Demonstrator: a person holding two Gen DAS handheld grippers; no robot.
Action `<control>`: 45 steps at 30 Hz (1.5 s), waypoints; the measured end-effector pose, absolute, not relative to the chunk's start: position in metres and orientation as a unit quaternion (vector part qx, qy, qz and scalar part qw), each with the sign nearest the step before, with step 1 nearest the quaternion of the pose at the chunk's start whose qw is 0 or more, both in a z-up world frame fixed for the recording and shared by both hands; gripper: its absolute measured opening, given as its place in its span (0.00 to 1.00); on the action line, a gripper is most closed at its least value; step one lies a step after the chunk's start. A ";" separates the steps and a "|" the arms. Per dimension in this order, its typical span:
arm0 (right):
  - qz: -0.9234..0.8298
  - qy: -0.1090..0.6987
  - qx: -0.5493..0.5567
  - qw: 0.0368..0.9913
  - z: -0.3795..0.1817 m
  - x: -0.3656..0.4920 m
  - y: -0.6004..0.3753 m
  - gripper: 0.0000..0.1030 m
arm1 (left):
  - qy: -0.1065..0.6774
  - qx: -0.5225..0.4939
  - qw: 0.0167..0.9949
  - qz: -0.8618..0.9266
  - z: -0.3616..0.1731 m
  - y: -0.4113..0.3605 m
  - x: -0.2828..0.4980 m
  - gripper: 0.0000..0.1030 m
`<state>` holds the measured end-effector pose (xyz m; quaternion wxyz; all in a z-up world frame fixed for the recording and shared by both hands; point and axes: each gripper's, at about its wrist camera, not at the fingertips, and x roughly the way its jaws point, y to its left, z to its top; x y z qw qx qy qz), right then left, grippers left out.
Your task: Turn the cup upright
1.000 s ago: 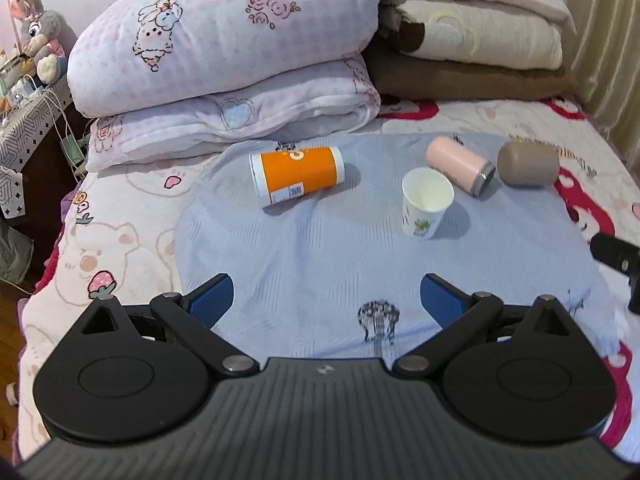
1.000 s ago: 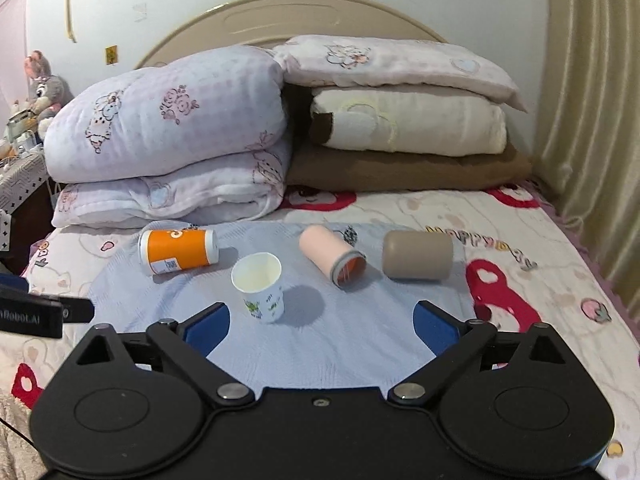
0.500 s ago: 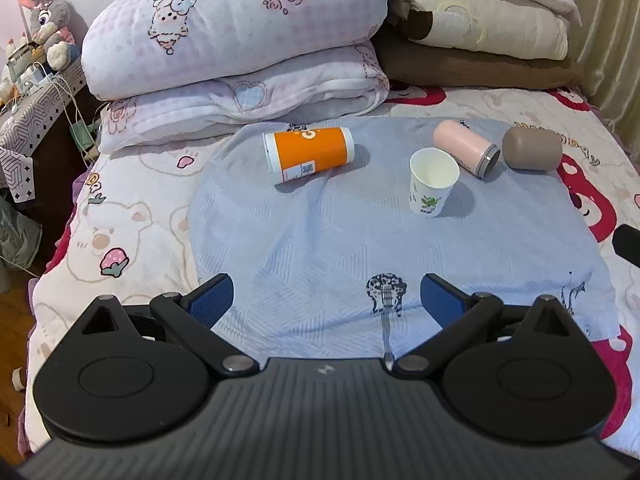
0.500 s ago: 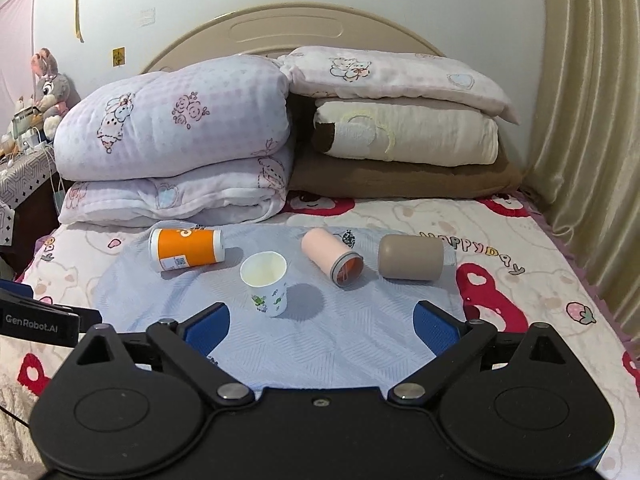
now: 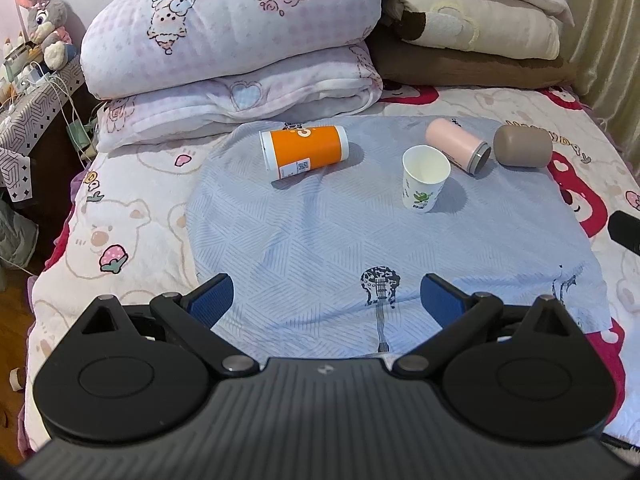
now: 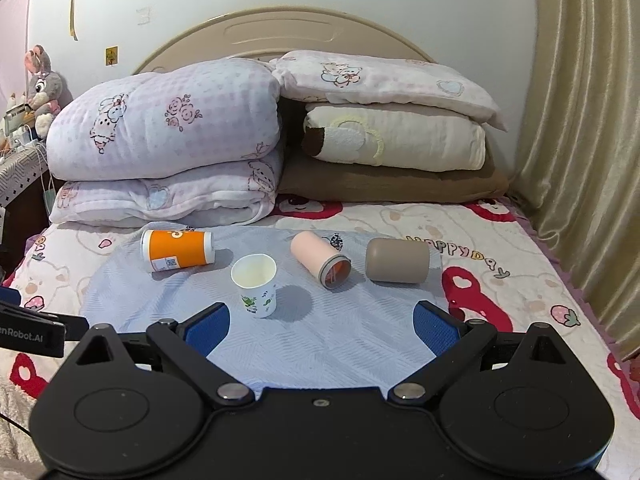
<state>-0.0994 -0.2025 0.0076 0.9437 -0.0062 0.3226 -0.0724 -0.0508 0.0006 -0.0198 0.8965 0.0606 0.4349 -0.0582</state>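
Note:
A white paper cup (image 5: 424, 178) (image 6: 256, 285) with a green print stands upright on the blue cloth (image 5: 360, 240) (image 6: 320, 328). An orange cup (image 5: 304, 151) (image 6: 178, 250) lies on its side to its left. A pink cup (image 5: 456, 147) (image 6: 320, 259) and a brown cup (image 5: 522, 146) (image 6: 397, 265) lie on their sides to its right. My left gripper (image 5: 326, 300) is open and empty over the cloth's near edge. My right gripper (image 6: 320, 324) is open and empty, short of the cups.
Folded quilts (image 6: 168, 140) and pillows (image 6: 392, 136) are stacked at the headboard behind the cups. A curtain (image 6: 580, 160) hangs at the right. A bedside table (image 5: 24, 120) with cables and a plush toy (image 5: 44, 28) stands at the left bed edge.
Both grippers have pulled back and risen from the cups, which now look smaller and farther. The cups have not moved. Both grippers stay open.

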 end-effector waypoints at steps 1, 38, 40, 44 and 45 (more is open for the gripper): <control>-0.074 0.323 -0.007 0.944 0.008 -0.100 -0.202 0.97 | 0.435 0.060 0.897 -0.059 -0.020 0.000 -0.051 0.98; -0.091 0.336 -0.003 0.937 0.003 -0.093 -0.205 0.97 | 0.446 0.059 0.892 -0.044 -0.024 0.010 -0.044 0.98; -0.093 0.337 -0.004 0.937 0.003 -0.093 -0.205 0.97 | 0.446 0.060 0.892 -0.045 -0.024 0.011 -0.044 0.98; -0.096 0.338 -0.003 0.936 0.003 -0.091 -0.207 0.97 | 0.447 0.060 0.892 -0.043 -0.024 0.011 -0.044 0.98; -0.096 0.338 -0.003 0.936 0.003 -0.091 -0.207 0.97 | 0.447 0.060 0.891 -0.043 -0.024 0.012 -0.044 0.98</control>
